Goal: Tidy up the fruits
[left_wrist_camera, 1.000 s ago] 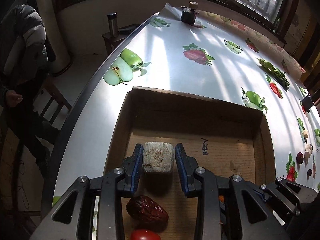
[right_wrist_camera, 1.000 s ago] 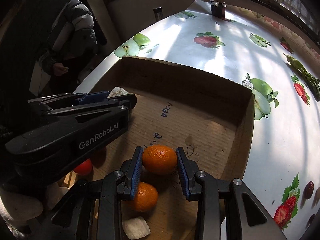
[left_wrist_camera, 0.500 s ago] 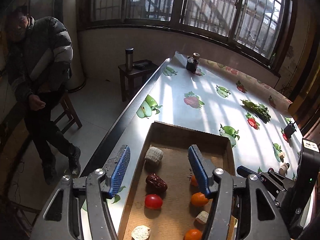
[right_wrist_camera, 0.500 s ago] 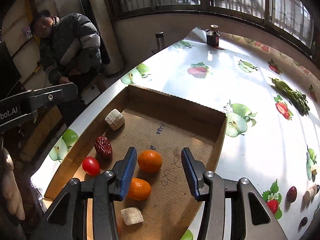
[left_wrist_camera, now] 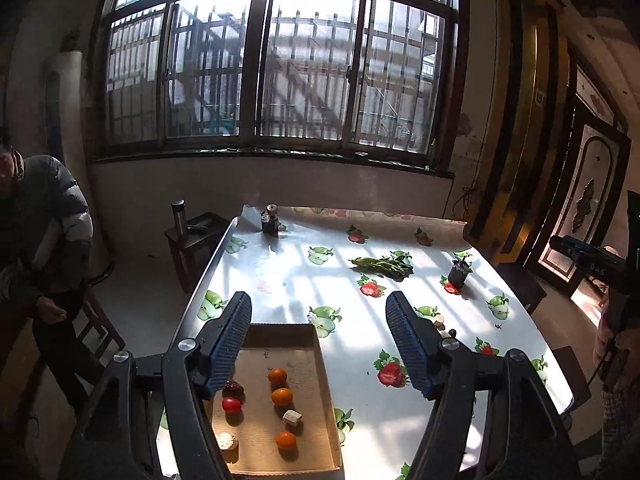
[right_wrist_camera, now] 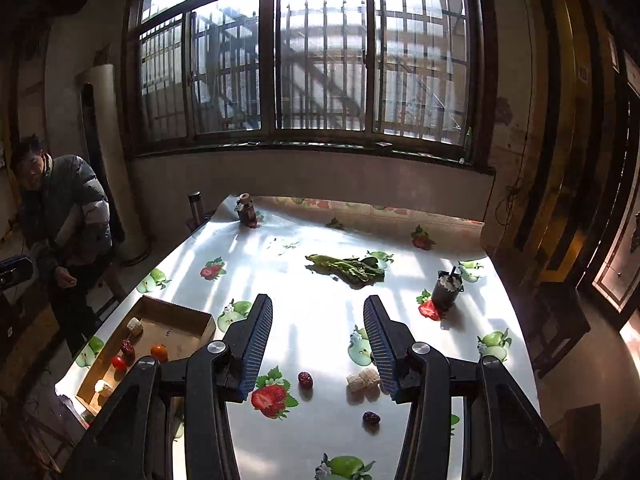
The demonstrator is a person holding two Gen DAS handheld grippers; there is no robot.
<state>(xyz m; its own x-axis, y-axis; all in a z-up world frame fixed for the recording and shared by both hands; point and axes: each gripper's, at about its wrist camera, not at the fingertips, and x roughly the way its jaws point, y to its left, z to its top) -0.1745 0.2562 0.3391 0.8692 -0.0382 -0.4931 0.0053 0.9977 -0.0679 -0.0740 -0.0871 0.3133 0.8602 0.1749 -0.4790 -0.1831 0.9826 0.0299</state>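
Now both tools are spread and empty, the left tool (left_wrist_camera: pixel 318 340) just widened; lower the right tool (right_wrist_camera: pixel 318 344) squarely over the dark red date (right_wrist_camera: pixel 305 379) at lower centre, for the shallow brown cardboard tray (right_wrist_camera: pixel 208 330).

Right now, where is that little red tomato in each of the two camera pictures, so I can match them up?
Left wrist view: the red tomato lies low and left of centre, inside the cardboard box, just below a dark red date.
Right wrist view: the same tomato sits at the far lower left, in the box.
Shared landmark: the bunch of green leaves on the table.
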